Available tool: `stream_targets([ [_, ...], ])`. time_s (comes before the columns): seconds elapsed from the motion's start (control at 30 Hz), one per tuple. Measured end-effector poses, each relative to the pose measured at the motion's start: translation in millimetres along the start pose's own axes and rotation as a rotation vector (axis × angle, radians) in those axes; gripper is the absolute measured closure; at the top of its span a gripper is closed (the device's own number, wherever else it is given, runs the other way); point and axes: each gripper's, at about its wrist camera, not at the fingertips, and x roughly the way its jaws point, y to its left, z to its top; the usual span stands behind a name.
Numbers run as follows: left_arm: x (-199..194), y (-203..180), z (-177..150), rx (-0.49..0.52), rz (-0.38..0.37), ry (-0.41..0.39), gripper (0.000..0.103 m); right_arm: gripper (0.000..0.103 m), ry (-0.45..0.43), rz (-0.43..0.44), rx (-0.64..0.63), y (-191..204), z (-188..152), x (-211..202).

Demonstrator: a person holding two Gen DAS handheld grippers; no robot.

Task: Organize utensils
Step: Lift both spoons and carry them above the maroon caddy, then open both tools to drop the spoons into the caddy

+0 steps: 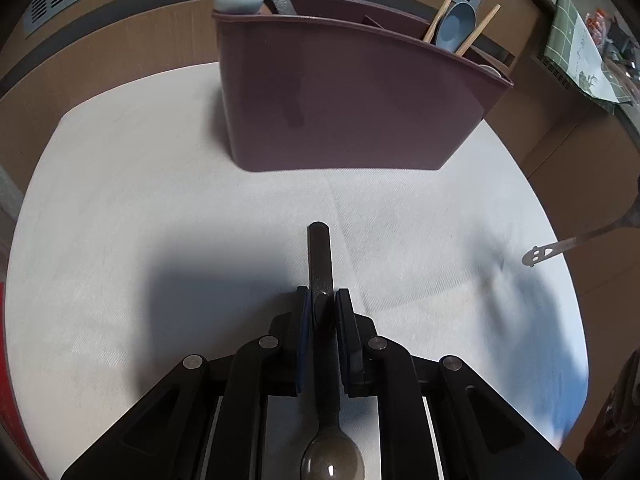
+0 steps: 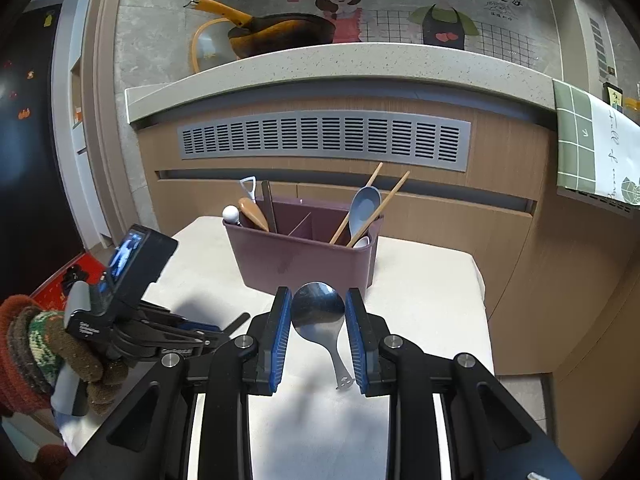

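Left tongs point(image 1: 322, 304) clenched on dark spoon point(image 1: 320, 256); right tongs point(image 2: 318, 320) grasping steel spoon point(image 2: 318, 312). Caddy point(image 1: 340, 92) at 12 o'clock on desk point(image 1: 120, 200).

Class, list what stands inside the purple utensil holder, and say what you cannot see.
Inside the purple utensil holder: a blue spoon, two wooden chopsticks, a brown spoon, a white ball-topped utensil and a divider. Their lower ends are hidden by the walls.

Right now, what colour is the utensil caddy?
Dusty mauve-purple utensil caddy, plain with no pattern; the right wrist view shows it best.
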Motion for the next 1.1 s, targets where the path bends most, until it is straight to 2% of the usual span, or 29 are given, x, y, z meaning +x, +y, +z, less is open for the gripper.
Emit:
stream_targets([
  [0.1, -11.9, 1.0, 0.6, -0.032, -0.059, -0.053, 0.091, 0.079, -0.022, -0.006, -0.001, -0.4, 4.4, -4.7],
  [0.23, -60.5, -7.8, -2.9, -0.014, -0.087, -0.221, 0.091, 0.079, -0.047, -0.002, 0.005, -4.9, 11.7, -11.9],
  [0.33, -109.0, -13.5, 9.9, -0.015, -0.117, -0.358, 0.091, 0.079, -0.067, -0.007, 0.024, -9.7, 27.6, -14.8],
  [0.43, -179.0, -18.3, 37.8, -0.039, -0.134, -0.650, 0.091, 0.079, -0.159, -0.010, 0.015, -11.2, 62.5, -28.2],
  [0.5, -216.3, -20.1, 50.4, -0.070, -0.143, -0.924, 0.091, 0.079, -0.230, -0.003, 0.012, -12.1, 96.1, -36.8],
  [0.57, -226.5, -22.3, 58.7, -0.073, -0.133, -1.094, 0.091, 0.079, -0.260, 0.021, 0.032, -15.1, 127.6, -35.9],
  [0.6, -224.3, -22.2, 65.4, -0.079, -0.128, -1.130, 0.091, 0.079, -0.261, 0.038, 0.045, -17.1, 139.3, -32.2],
  [0.7, -199.6, -17.6, 84.9, -0.088, -0.151, -1.099, 0.091, 0.079, -0.249, 0.059, 0.081, -24.9, 160.3, -12.9],
  [0.77, -179.2, -12.7, 92.1, -0.082, -0.136, -1.086, 0.091, 0.079, -0.228, 0.072, 0.103, -30.8, 164.0, 3.5],
  [0.93, -134.3, -6.5, 104.6, -0.098, -0.066, -1.098, 0.091, 0.079, -0.163, 0.099, 0.120, -36.8, 155.7, 39.8],
  [1.1, -94.0, 5.7, 119.8, -0.167, -0.092, -1.026, 0.091, 0.079, -0.090, 0.113, 0.147, -42.7, 147.1, 73.5],
])
